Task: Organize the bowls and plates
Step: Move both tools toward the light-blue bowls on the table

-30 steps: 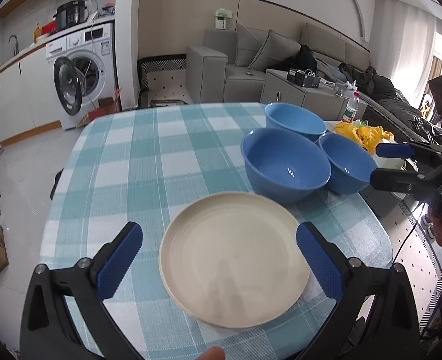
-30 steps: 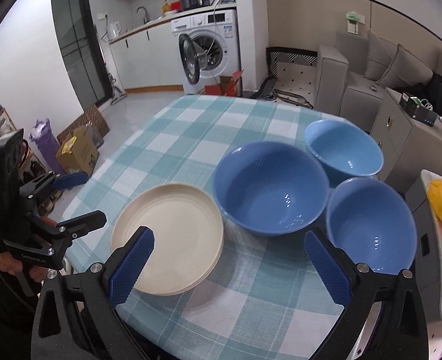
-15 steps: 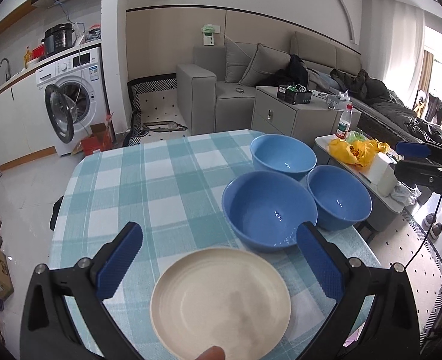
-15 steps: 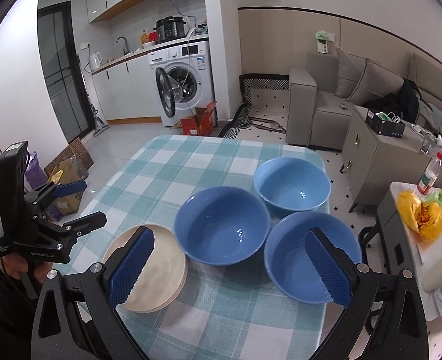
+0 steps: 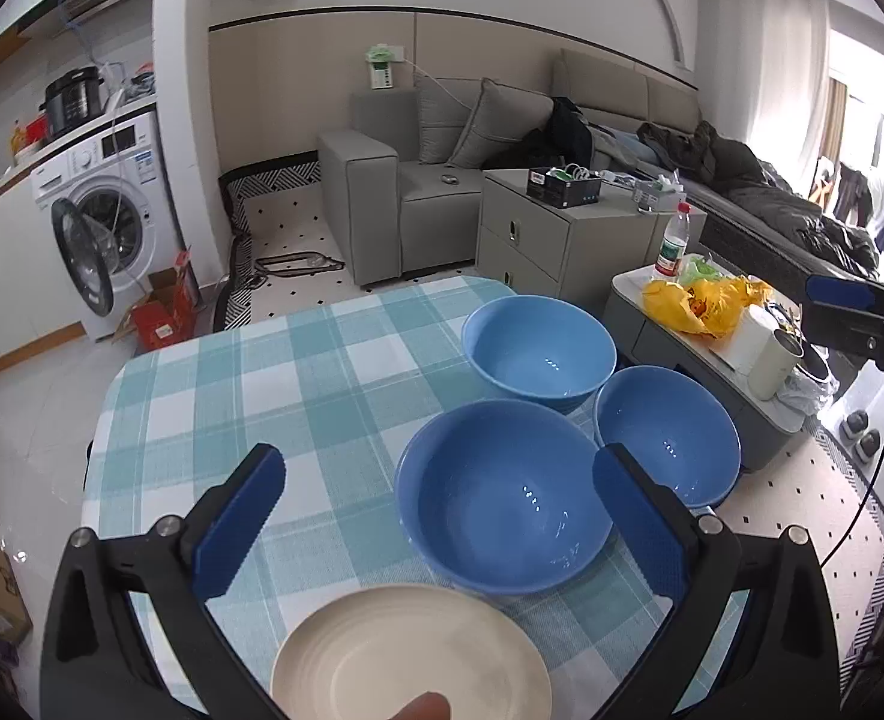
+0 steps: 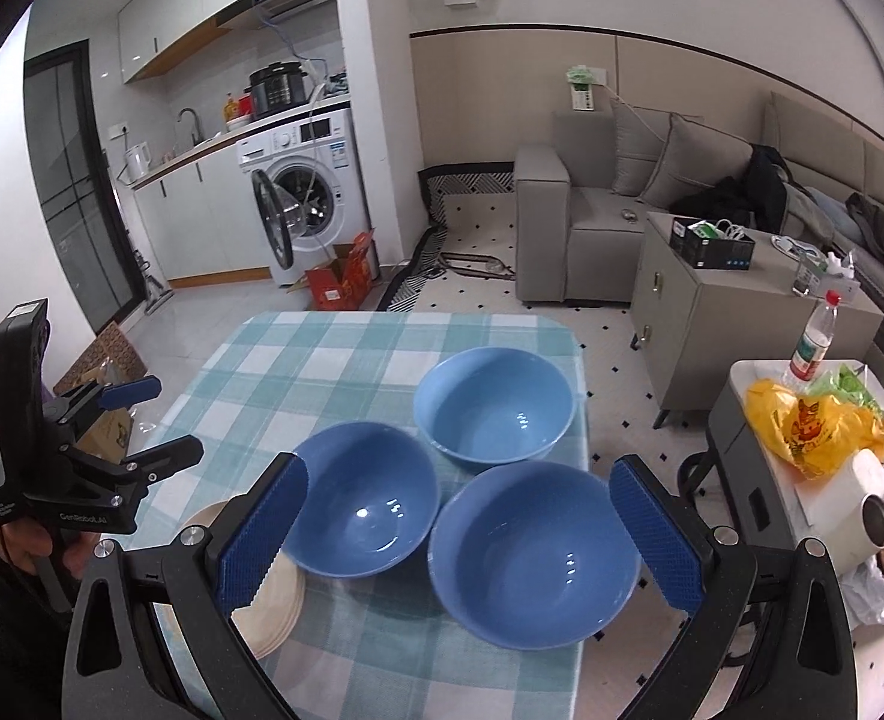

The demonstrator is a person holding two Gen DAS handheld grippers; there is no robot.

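Note:
Three blue bowls stand close together on the checked table [image 5: 297, 372]: a near bowl [image 5: 505, 516], a far bowl [image 5: 538, 351] and a right bowl [image 5: 667, 435]. A stack of cream plates [image 5: 411, 654] lies at the table's near edge; in the right wrist view it shows partly [image 6: 273, 600]. My left gripper [image 5: 442, 531] is open and empty, raised above the plates and the near bowl. My right gripper [image 6: 457, 537] is open and empty, raised above the bowls [image 6: 535, 549] [image 6: 360, 501] [image 6: 493, 411].
A low side table [image 5: 736, 360] with a yellow bag [image 5: 700, 300], a paper roll and a bottle stands right of the table. A grey cabinet [image 5: 550, 234], a sofa and a washing machine [image 5: 99, 216] stand beyond.
Both grippers have drawn back and up from the table. The plates and bowls now sit lower and smaller in both views. Nothing was taken hold of.

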